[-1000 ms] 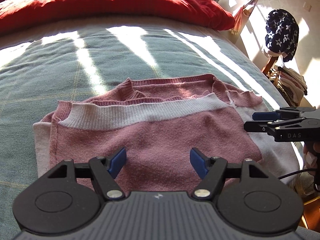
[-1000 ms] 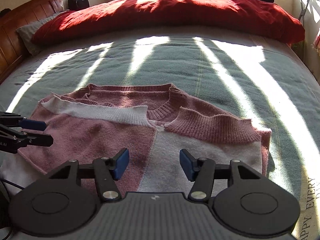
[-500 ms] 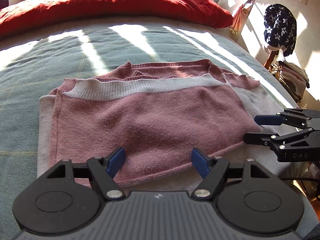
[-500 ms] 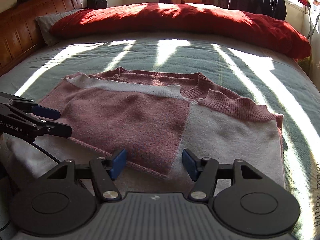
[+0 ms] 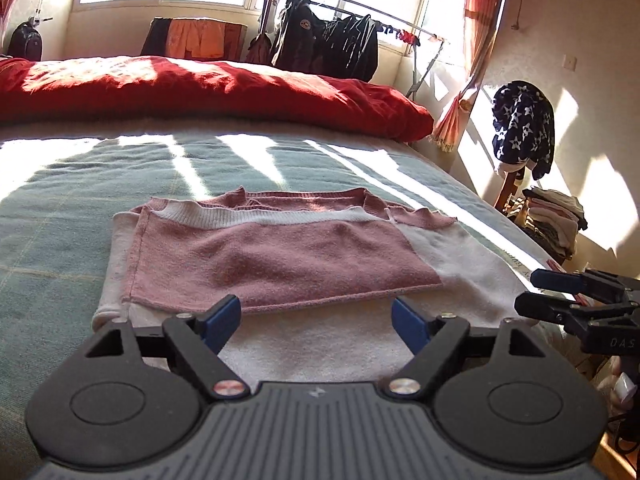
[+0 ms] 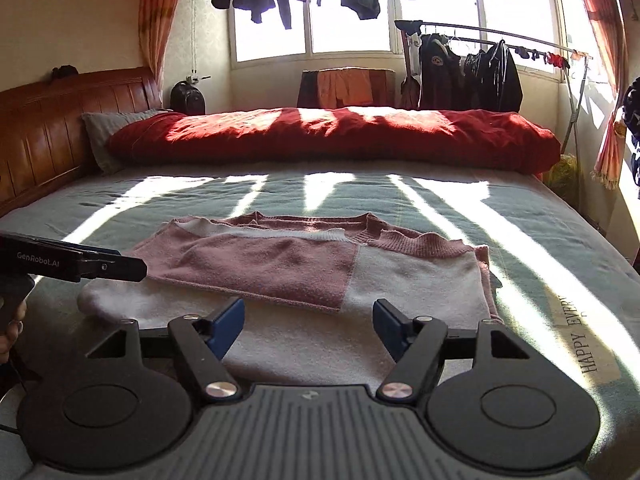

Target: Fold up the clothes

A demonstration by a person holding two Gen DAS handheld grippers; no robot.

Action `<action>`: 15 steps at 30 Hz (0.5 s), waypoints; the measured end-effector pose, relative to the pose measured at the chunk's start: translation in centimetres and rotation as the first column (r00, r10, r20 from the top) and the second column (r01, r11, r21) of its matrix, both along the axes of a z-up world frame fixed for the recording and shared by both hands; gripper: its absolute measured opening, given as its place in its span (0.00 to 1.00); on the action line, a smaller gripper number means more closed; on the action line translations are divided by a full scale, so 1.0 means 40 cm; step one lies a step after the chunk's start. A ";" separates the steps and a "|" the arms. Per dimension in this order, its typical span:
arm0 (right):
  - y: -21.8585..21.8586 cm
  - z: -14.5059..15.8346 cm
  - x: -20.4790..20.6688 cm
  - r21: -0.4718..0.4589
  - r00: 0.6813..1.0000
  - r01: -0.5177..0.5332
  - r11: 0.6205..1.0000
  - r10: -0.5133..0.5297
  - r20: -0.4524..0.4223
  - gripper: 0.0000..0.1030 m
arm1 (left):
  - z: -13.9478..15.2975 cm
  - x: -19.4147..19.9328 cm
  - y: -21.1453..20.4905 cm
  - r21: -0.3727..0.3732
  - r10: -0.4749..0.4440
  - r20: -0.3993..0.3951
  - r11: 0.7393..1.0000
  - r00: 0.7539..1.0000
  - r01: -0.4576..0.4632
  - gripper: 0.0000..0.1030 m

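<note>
1. Sweater (image 5: pixel 280 256) is laid folded on the green bedspread (image 5: pixel 60 208)
2. Left gripper (image 5: pixel 316 320) and right gripper (image 6: pixel 308 322) are spread, opening, nothing pinched
3. Both have been drawn back nearer since earlier, off the sweater

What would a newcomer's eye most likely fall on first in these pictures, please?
Probably the pink and white sweater, lying folded on the grey-green bedspread amid stripes of sunlight. Behind it, the red duvet stretches across the bed's far side. Nearest the cameras, the left claw and right claw are opening, empty.
</note>
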State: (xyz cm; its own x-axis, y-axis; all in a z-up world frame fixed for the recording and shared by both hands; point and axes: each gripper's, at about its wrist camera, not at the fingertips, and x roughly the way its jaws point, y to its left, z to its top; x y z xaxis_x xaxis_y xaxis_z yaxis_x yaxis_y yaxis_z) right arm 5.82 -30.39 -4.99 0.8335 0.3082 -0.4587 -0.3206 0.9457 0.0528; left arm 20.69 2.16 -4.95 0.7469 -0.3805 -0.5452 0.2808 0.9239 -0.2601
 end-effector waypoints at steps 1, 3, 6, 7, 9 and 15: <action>0.002 -0.005 -0.015 -0.016 0.999 0.024 1.000 -0.023 0.024 0.73 | -0.020 -0.005 -0.002 -0.015 0.014 -0.011 1.000 1.000 -0.014 0.80; -0.007 -0.025 -0.038 -0.003 0.999 0.032 0.999 -0.031 0.020 0.75 | -0.062 -0.014 -0.005 -0.040 0.047 -0.042 0.998 0.998 -0.049 0.80; -0.036 -0.055 -0.052 0.035 0.999 0.036 0.999 -0.035 -0.034 0.75 | -0.097 -0.024 -0.014 -0.006 0.084 -0.082 0.996 0.993 -0.085 0.80; -0.047 -0.061 -0.050 0.025 0.997 0.054 0.998 -0.053 -0.047 0.75 | -0.096 -0.031 -0.017 0.000 0.092 -0.076 0.996 0.993 -0.092 0.80; -0.087 -0.072 -0.038 0.042 0.995 0.084 0.996 -0.081 -0.060 0.76 | -0.078 -0.039 -0.020 -0.013 0.105 -0.078 0.994 0.991 -0.106 0.80; -0.141 -0.086 0.046 0.126 0.994 0.092 0.988 -0.084 -0.068 0.78 | -0.036 -0.016 -0.043 -0.005 0.109 -0.066 0.994 0.992 -0.110 0.80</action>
